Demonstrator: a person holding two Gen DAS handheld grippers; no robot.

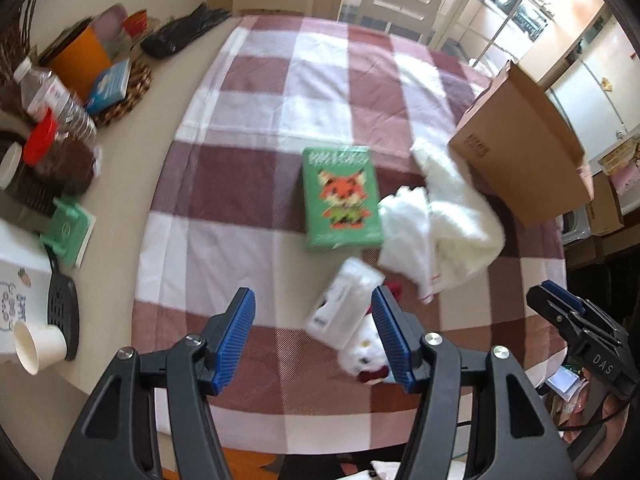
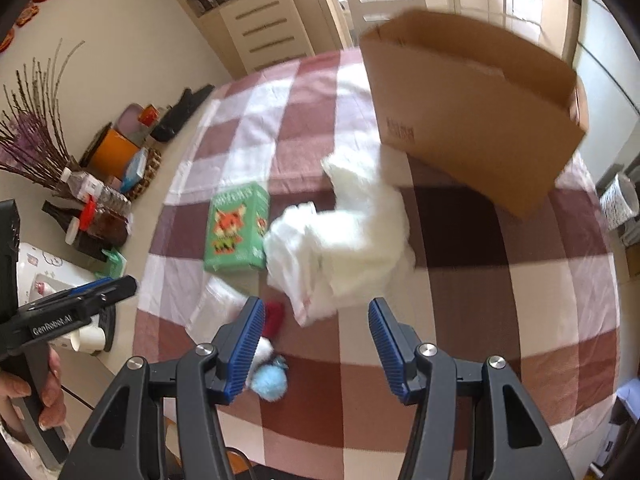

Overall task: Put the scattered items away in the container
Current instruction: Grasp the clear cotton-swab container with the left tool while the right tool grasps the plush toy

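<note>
Both claws hang over the checked cloth with their jaws parted and nothing pinched between the blue pads. The left claw points down at a white packet, which lies under its right-hand pad; whether that pad touches it I cannot tell, for the packet is blurred. Under the packet sits a small white plush with a red bow. The right claw is just as loose, bare cloth showing between its fingers; beside its left pad lie a red-and-white soft thing and a pale blue pom-pom, neither of them gripped.

The box, open cardboard, stands at the far right of the cloth. A rumpled white towel sprawls between the claws and the box, one end lying against its near wall. Just left of the towel, touching it, lies a green carton with a pixel fox on it.

Off the cloth to the left is clutter: a water bottle, an orange tub, a paper cup on its side, dried twigs. A hand grips the left tool's handle.
</note>
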